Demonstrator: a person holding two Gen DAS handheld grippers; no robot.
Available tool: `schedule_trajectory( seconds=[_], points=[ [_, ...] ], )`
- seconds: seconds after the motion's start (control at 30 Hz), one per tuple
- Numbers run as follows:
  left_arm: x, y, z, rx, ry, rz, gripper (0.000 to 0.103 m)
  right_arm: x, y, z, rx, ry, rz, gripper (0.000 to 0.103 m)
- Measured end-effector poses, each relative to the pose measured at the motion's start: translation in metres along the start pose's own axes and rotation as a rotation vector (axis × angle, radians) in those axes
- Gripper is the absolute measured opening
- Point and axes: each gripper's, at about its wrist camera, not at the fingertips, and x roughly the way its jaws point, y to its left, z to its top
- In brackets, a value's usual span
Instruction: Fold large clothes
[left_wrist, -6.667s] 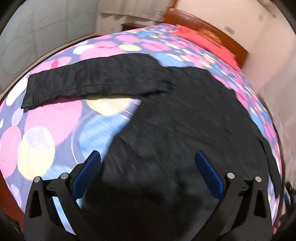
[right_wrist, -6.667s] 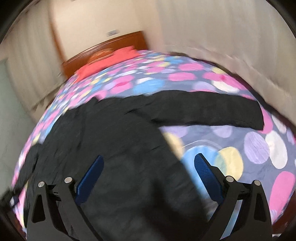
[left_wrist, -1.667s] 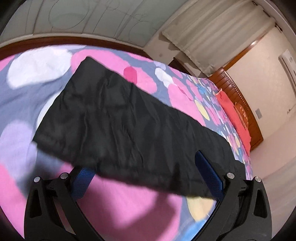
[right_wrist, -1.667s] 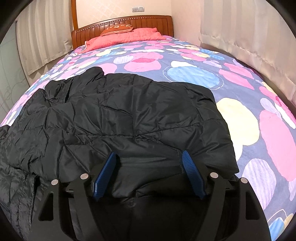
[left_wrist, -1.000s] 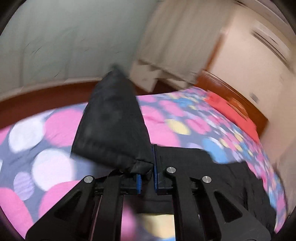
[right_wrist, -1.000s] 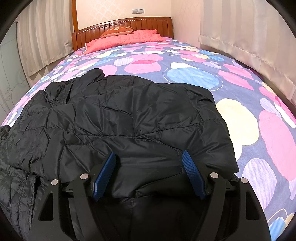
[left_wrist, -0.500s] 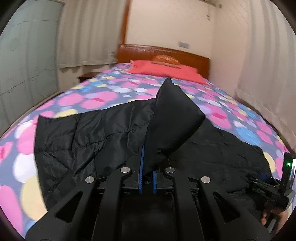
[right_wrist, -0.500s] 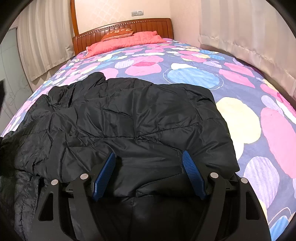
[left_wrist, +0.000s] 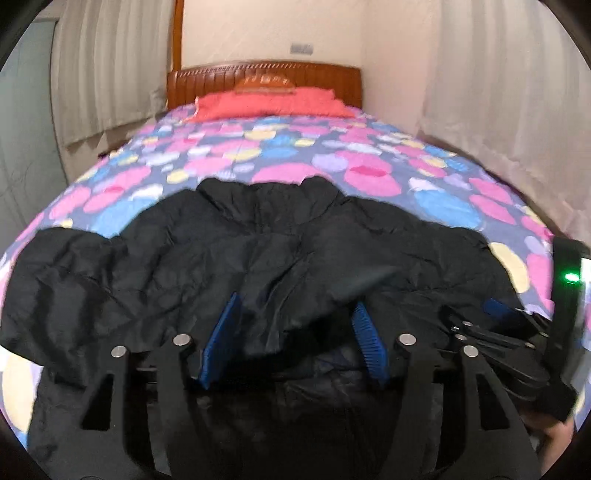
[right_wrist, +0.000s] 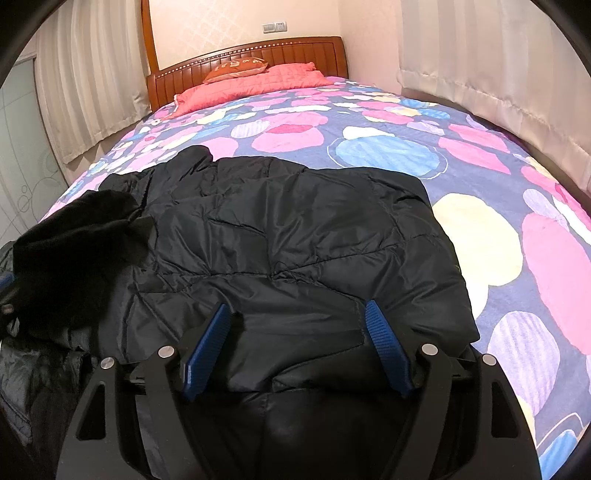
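My left gripper (left_wrist: 293, 345) fingers are opening off the sleeve (left_wrist: 295, 295), so I should withdraw cleanly while my right gripper (right_wrist: 295, 349) fingers, spread, steady the black jacket (right_wrist: 295, 229).

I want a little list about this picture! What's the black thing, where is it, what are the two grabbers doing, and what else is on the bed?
garment: black puffy jacket, spread on the bed
bed cover: dots of pink, blue and yellow on bedspread
left sleeve: folded in over the jacket body, sleeve lying between the blue fingers
left gripper: jaws opening, pads not pressing the sleeve
right gripper: open, over the jacket's near edge
head of bed: red pillow, wooden headboard
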Motion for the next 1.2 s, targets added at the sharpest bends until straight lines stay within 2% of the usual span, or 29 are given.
schedule_trajectory(
  seconds=[0.13, 0.27, 0.47, 0.6, 0.63, 0.67, 0.77, 0.8, 0.9, 1.0, 1.1, 1.2],
  points=[
    [-0.032, 0.017, -0.001, -0.033, -0.03, -0.006, 0.068, -0.01, 0.001, 0.003, 0.029, 0.003, 0.011, 0.075],
    [-0.068, 0.065, -0.01, -0.089, -0.073, 0.056, 0.069, -0.03, 0.013, 0.009, 0.058, -0.019, 0.07, 0.075],
    [-0.093, 0.133, -0.022, -0.167, -0.093, 0.201, 0.069, -0.026, 0.076, 0.025, -0.014, 0.007, 0.176, 0.075],
    [-0.098, 0.173, -0.032, -0.238, -0.082, 0.261, 0.069, 0.0, 0.119, 0.027, -0.076, 0.079, 0.223, 0.073],
    [-0.098, 0.181, -0.035, -0.256, -0.076, 0.267, 0.069, 0.007, 0.127, 0.026, -0.091, 0.109, 0.237, 0.047],
    [-0.098, 0.186, -0.037, -0.266, -0.072, 0.269, 0.069, 0.011, 0.132, 0.026, -0.094, 0.128, 0.248, 0.032],
    [-0.096, 0.197, -0.043, -0.277, -0.056, 0.274, 0.069, 0.004, 0.134, 0.03, -0.085, 0.107, 0.271, 0.016],
    [-0.095, 0.198, -0.044, -0.275, -0.055, 0.273, 0.069, -0.001, 0.131, 0.033, -0.078, 0.092, 0.273, 0.016],
    [-0.092, 0.199, -0.044, -0.272, -0.052, 0.263, 0.069, -0.018, 0.112, 0.041, -0.071, 0.024, 0.207, 0.014],
    [-0.086, 0.197, -0.04, -0.268, -0.044, 0.231, 0.069, -0.021, 0.088, 0.044, -0.1, -0.01, 0.079, 0.014],
    [-0.074, 0.191, -0.038, -0.252, -0.028, 0.212, 0.069, -0.001, 0.059, 0.041, -0.062, 0.051, 0.028, 0.014],
    [-0.059, 0.185, -0.037, -0.242, 0.008, 0.193, 0.069, 0.017, 0.045, 0.034, -0.056, 0.108, 0.051, 0.017]
  ],
)
